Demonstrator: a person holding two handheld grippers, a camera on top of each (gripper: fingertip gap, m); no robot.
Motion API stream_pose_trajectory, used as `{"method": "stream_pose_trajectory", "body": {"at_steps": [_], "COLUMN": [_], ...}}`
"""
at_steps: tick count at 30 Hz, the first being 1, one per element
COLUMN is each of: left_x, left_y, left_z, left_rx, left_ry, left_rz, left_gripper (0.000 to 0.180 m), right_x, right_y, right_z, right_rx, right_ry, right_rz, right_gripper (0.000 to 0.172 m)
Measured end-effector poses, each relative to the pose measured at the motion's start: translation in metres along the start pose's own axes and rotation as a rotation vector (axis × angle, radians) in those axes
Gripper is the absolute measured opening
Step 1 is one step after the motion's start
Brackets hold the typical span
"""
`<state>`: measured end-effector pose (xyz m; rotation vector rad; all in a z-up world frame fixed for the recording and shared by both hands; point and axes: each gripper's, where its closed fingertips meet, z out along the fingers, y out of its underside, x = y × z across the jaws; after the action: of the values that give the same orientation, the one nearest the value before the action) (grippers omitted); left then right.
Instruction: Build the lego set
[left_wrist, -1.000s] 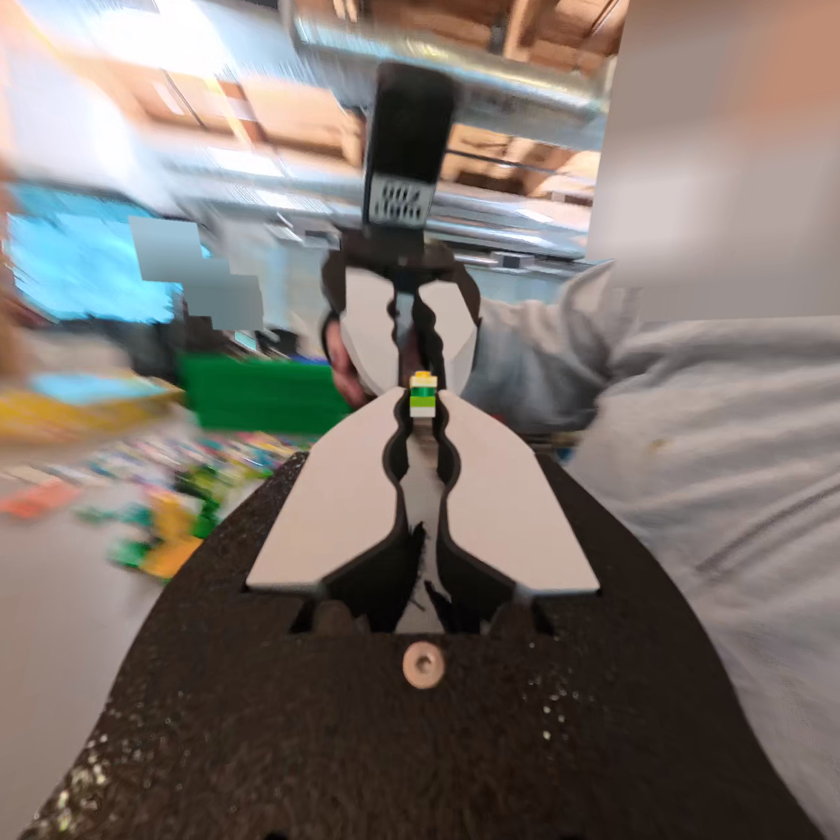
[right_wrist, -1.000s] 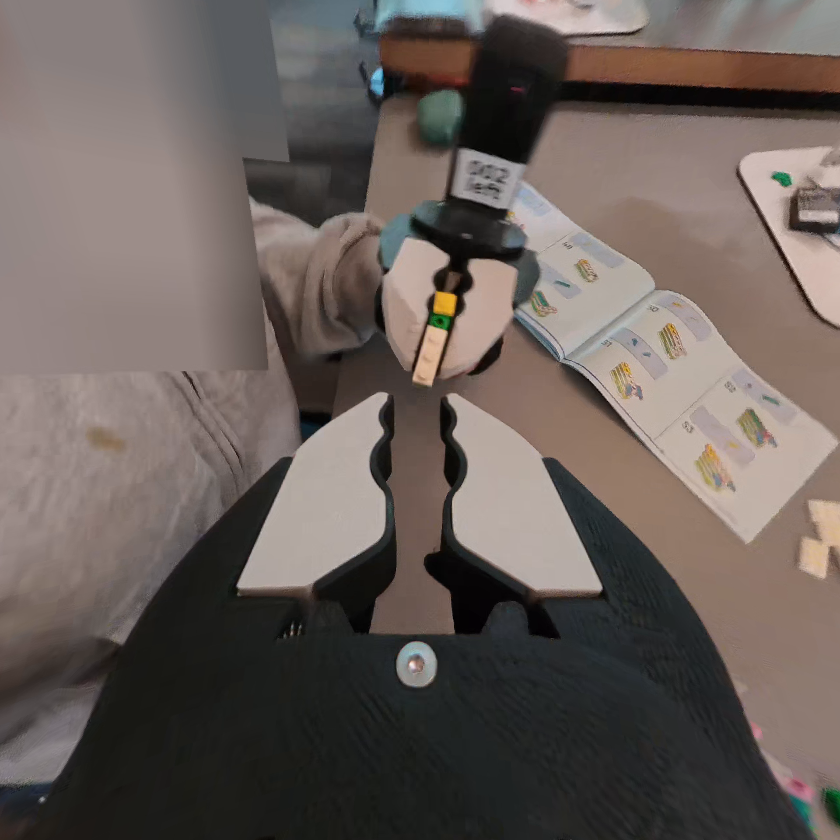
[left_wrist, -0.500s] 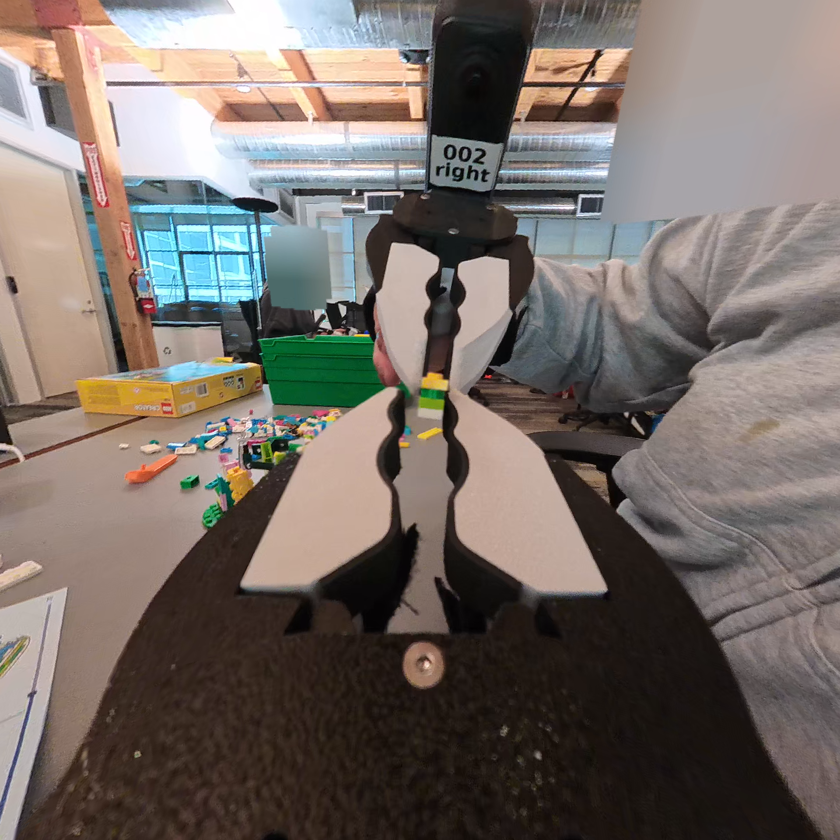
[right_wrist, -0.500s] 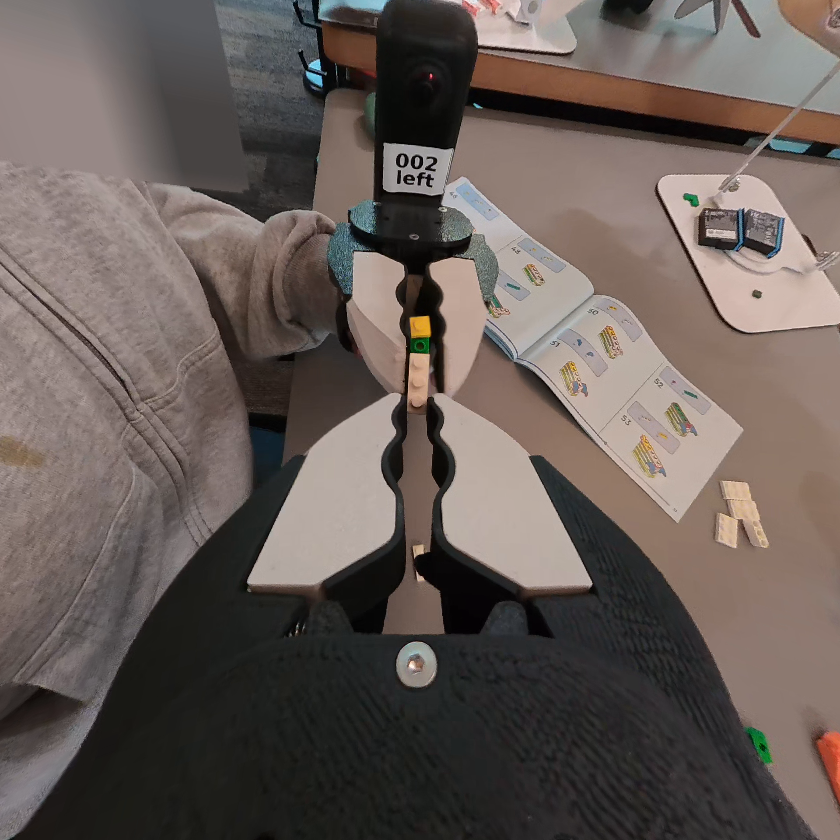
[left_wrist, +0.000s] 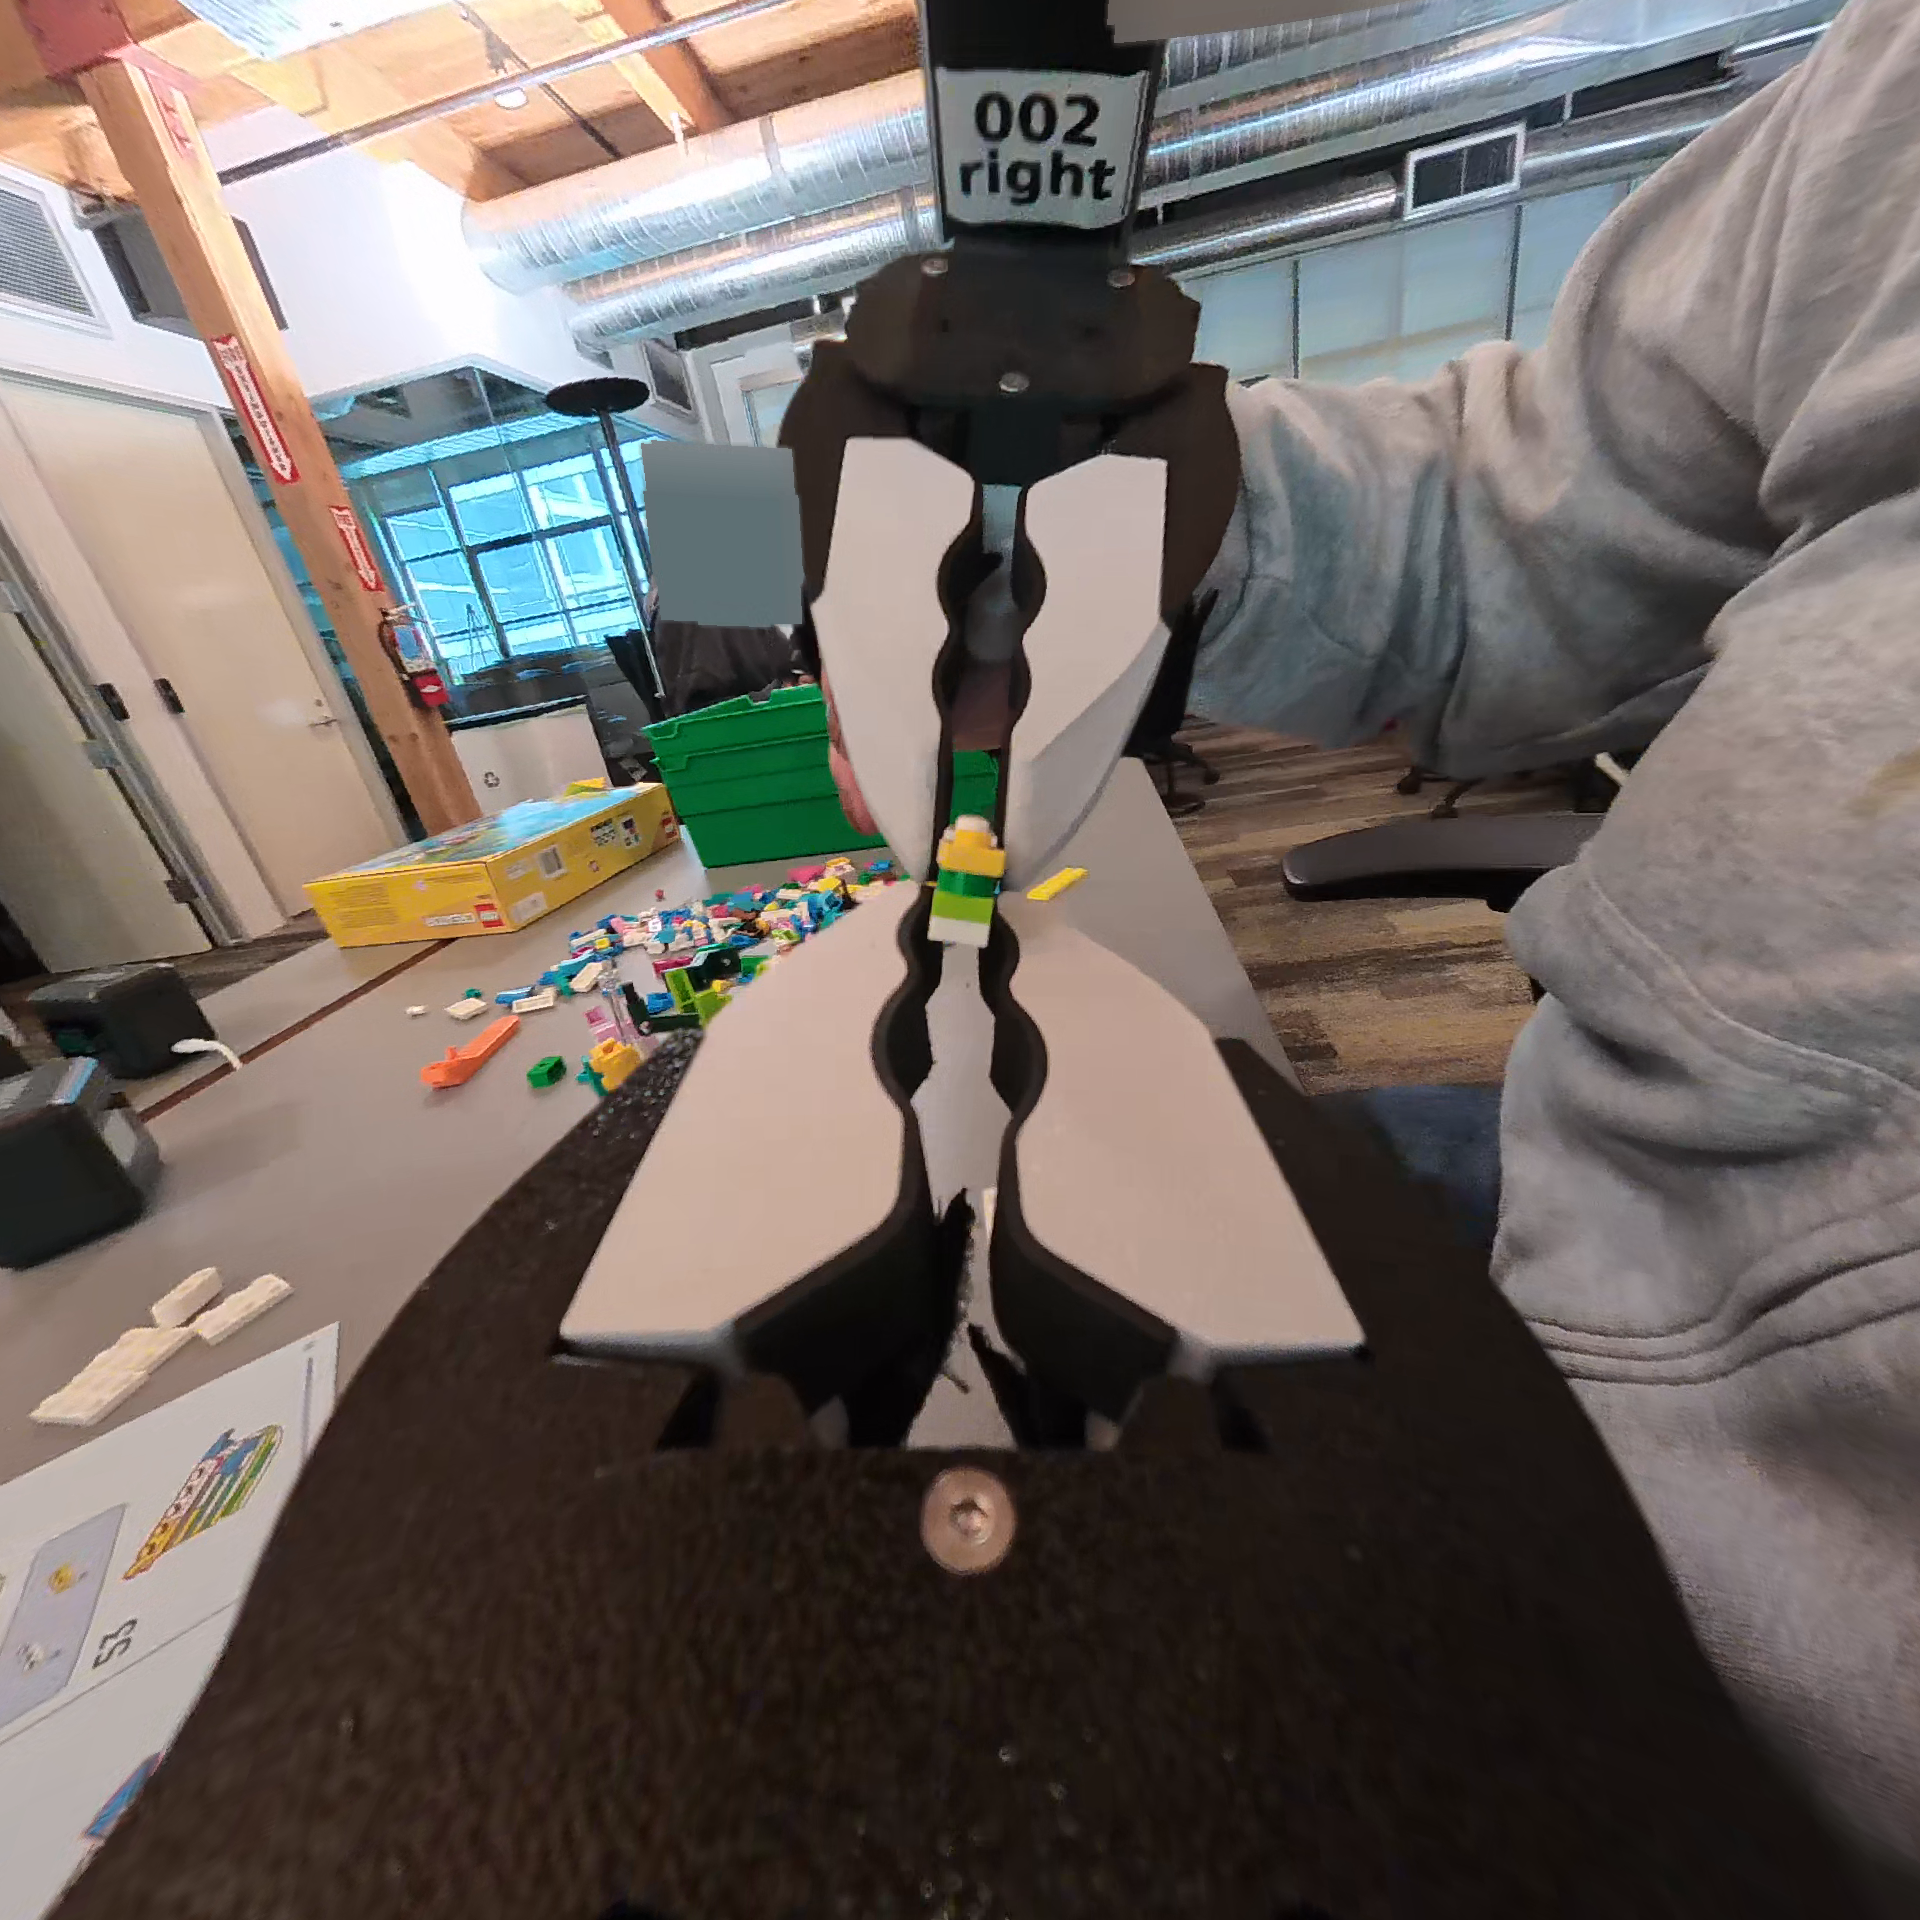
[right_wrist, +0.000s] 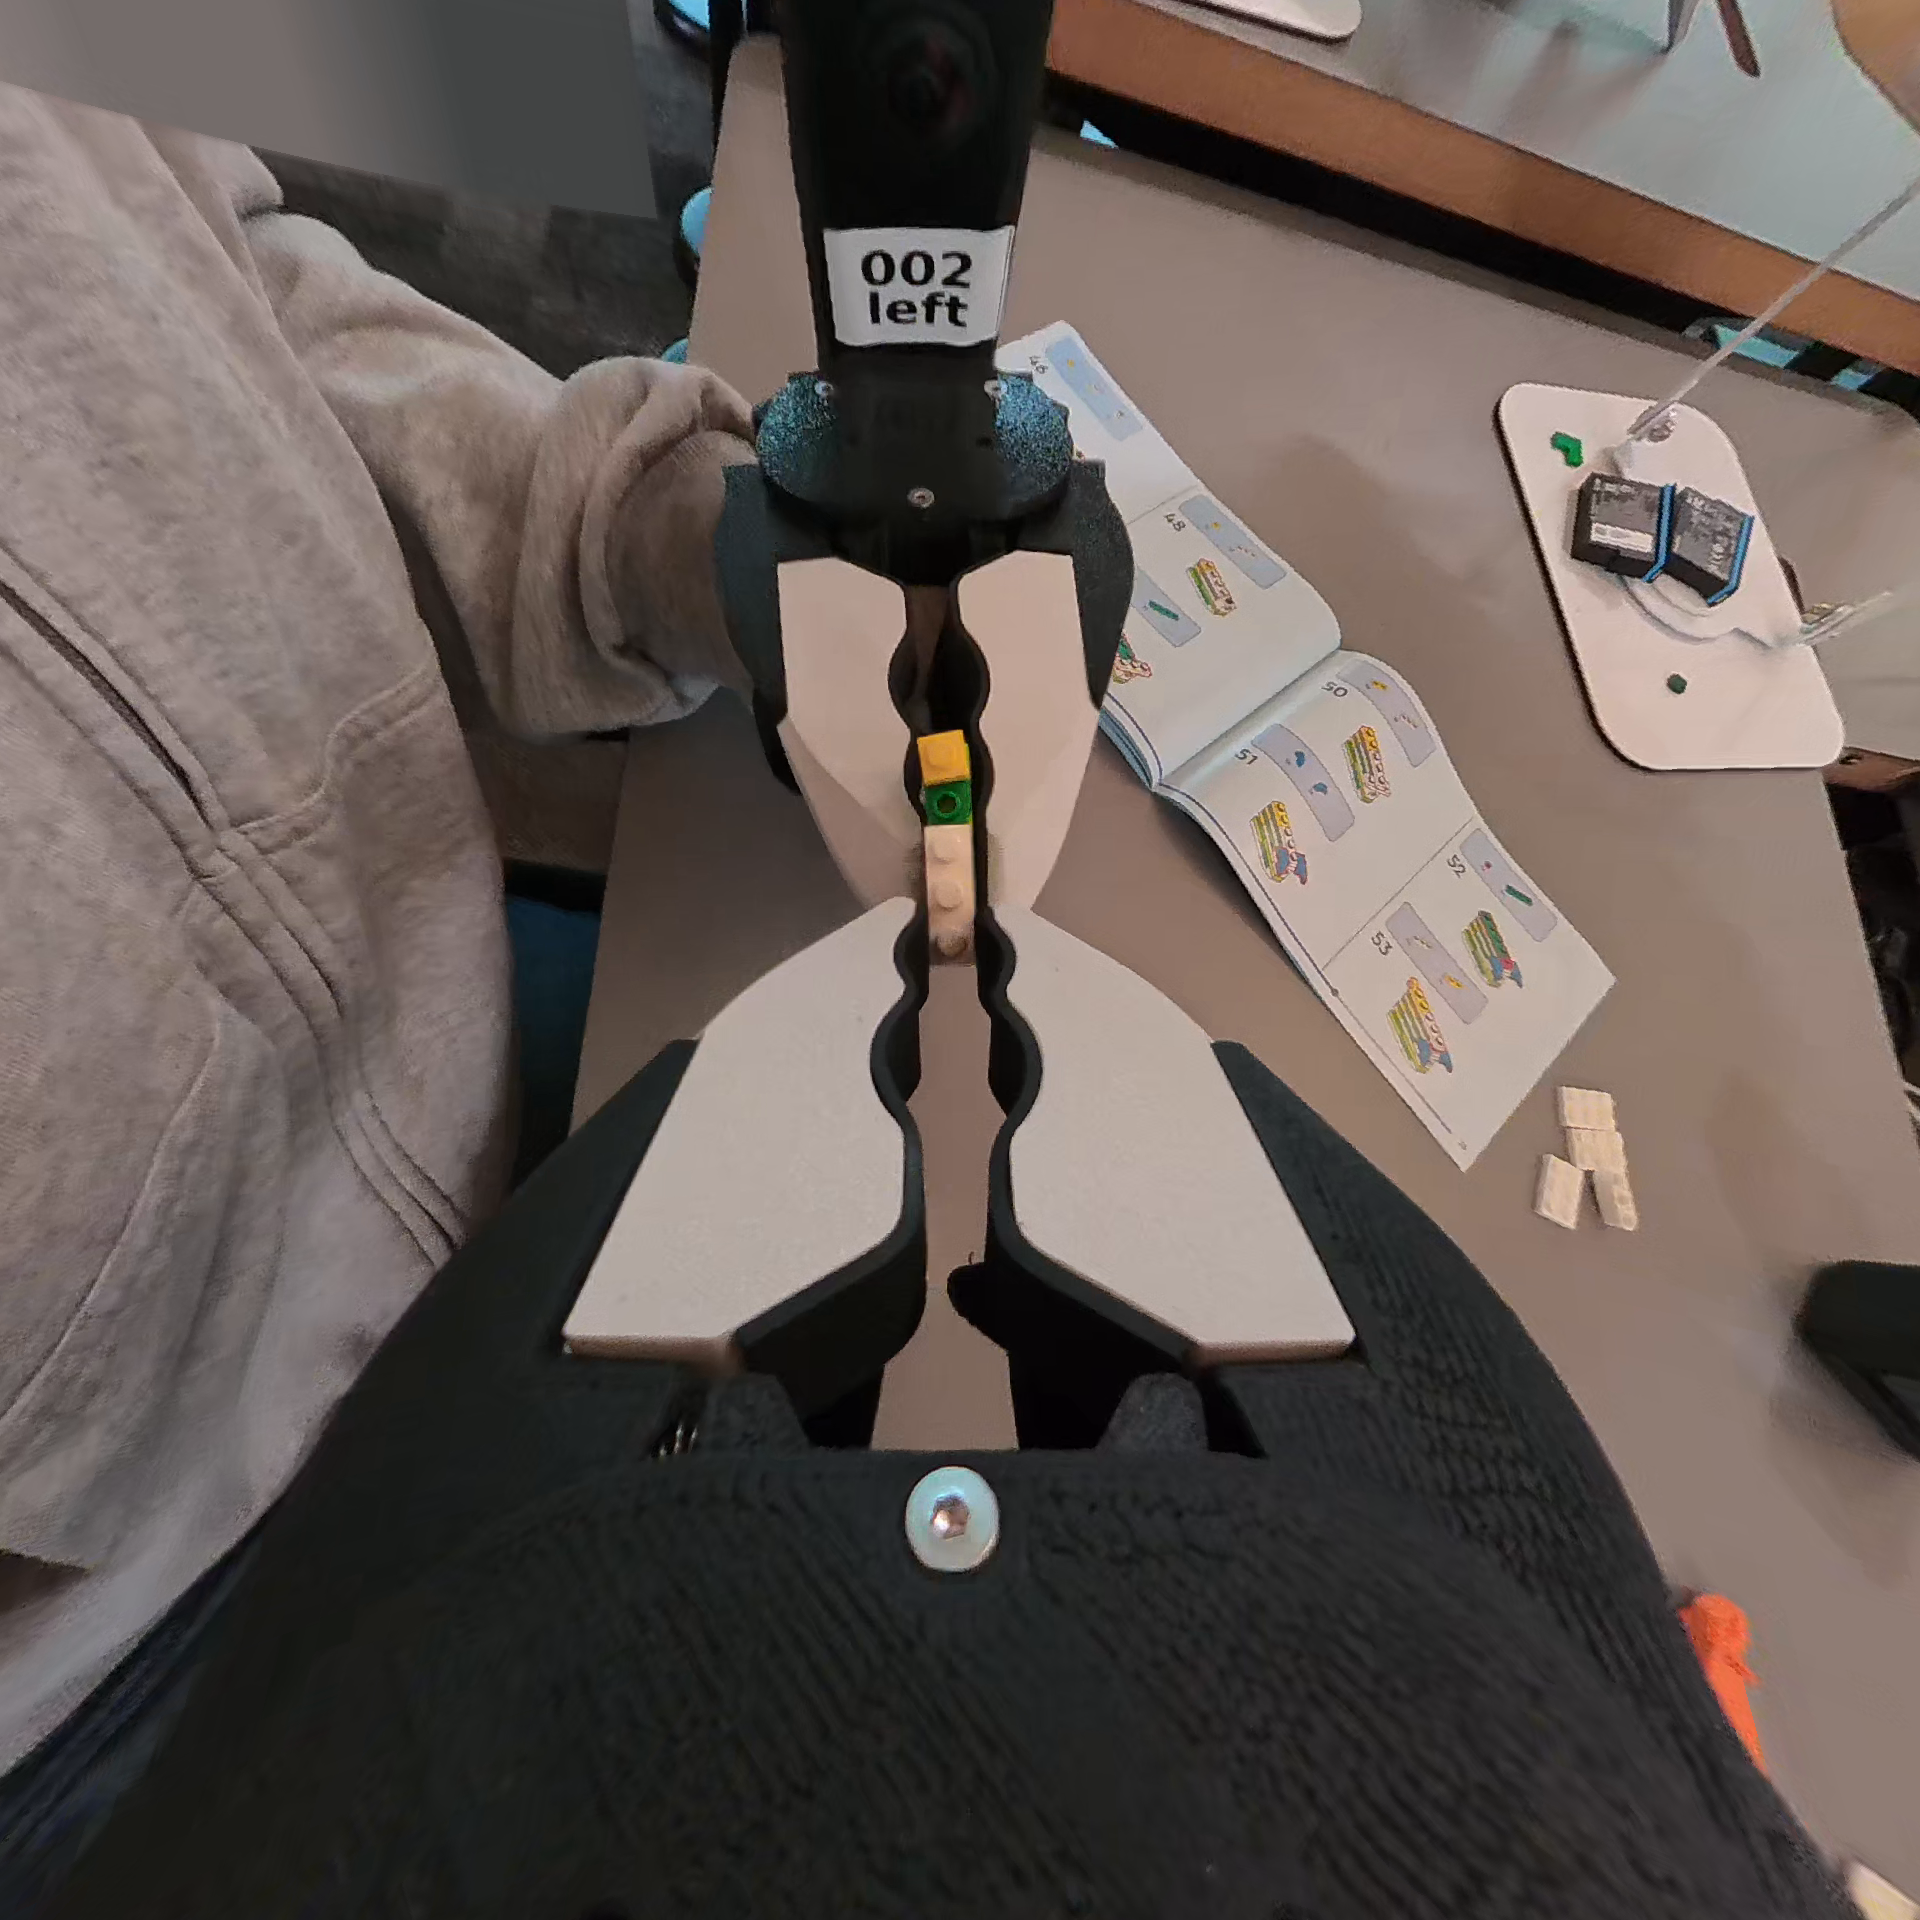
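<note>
A small lego assembly (left_wrist: 966, 883), a white plate with green and yellow bricks on it, hangs in the air between my two grippers, which face each other tip to tip. In the left wrist view my left gripper (left_wrist: 961, 920) is shut on its near end, and my right gripper (left_wrist: 961, 831) comes in from above, shut on the far end. In the right wrist view my right gripper (right_wrist: 951, 940) pinches the white plate end of the assembly (right_wrist: 948, 831). The left gripper (right_wrist: 951, 873) holds the green and yellow end.
An open instruction booklet (right_wrist: 1351, 790) lies on the grey table (right_wrist: 1299, 436), with white plates (right_wrist: 1584, 1153) beside it. A white pad (right_wrist: 1662, 727) holds black blocks. A loose brick pile (left_wrist: 707, 935), yellow box (left_wrist: 488, 883) and green bins (left_wrist: 748, 779) lie beyond. A grey sleeve (left_wrist: 1558, 520) is close. Only a small space, under 4 cm, lies between the two pairs of fingers.
My right gripper moved in and shut on the assembly's white end. My left jaws widened for a moment, then shut on the assembly once more. Both grippers came closer together.
</note>
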<state>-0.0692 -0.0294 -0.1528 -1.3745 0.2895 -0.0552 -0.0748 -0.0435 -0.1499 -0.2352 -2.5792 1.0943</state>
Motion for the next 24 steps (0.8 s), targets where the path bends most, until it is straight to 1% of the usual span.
{"method": "stream_pose_trajectory", "body": {"at_steps": [4, 6, 8, 13, 16, 19, 24], "left_x": [-0.005, -0.009, -0.012, -0.015, -0.014, -0.013, -0.017], "left_y": [0.002, 0.003, 0.005, 0.006, 0.004, 0.003, -0.001], "left_z": [0.0, -0.001, -0.002, -0.003, -0.003, -0.002, -0.005], "left_rx": [-0.031, -0.037, -0.05, -0.052, -0.04, -0.031, -0.013], "left_ry": [-0.047, -0.067, -0.086, -0.105, -0.104, -0.107, -0.142], "left_rz": [0.026, 0.011, 0.0, -0.009, 0.011, 0.038, 0.081], "left_gripper": [0.007, 0.007, 0.007, 0.007, 0.007, 0.008, 0.007], "right_x": [0.004, 0.008, 0.012, 0.017, 0.016, 0.014, 0.011], "right_y": [0.001, 0.001, 0.003, 0.002, 0.0, 0.0, 0.002], "right_z": [0.001, 0.001, 0.003, 0.003, 0.001, 0.0, -0.004], "right_rx": [-0.022, -0.036, -0.082, -0.206, -0.241, -0.227, -0.152], "right_ry": [0.037, 0.099, 0.185, 0.4, 0.451, 0.424, 0.329], "right_rz": [-0.002, -0.055, -0.148, -0.471, -0.575, -0.552, -0.401], "right_gripper": [0.007, 0.007, 0.007, 0.007, 0.007, 0.007, 0.007]}}
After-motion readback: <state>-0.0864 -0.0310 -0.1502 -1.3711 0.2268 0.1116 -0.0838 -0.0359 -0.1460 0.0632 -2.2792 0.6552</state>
